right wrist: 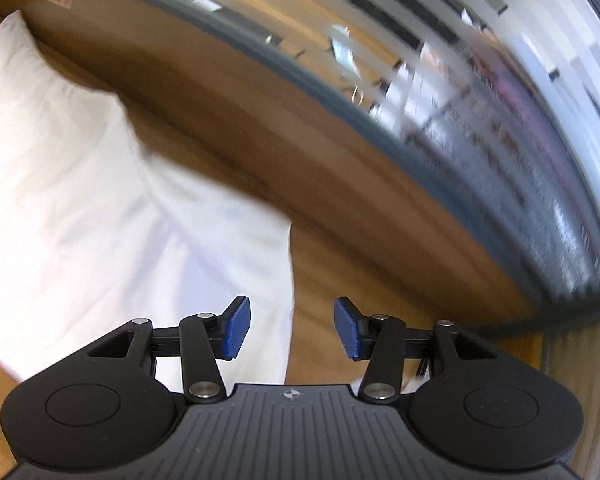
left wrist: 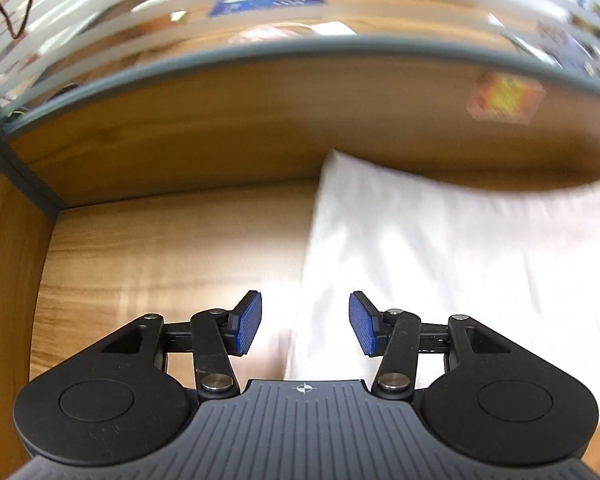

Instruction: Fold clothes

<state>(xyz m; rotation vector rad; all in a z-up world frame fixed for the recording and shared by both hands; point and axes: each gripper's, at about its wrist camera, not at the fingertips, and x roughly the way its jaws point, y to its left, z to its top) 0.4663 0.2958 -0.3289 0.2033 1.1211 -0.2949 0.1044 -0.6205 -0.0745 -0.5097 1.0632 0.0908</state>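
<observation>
Left gripper (left wrist: 305, 323) and right gripper (right wrist: 292, 328) both spread, empty, straddling opposite edges of cloth (left wrist: 440, 264), likely lining up grasps.

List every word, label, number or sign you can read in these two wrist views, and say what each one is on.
None can be read.
Orange-yellow sticker on the wooden back panel: blurred.
Blue sign behind the glass: blurred.
Left gripper and right gripper bases: a small compass-like mark, no text.
White garment: no print visible.
</observation>
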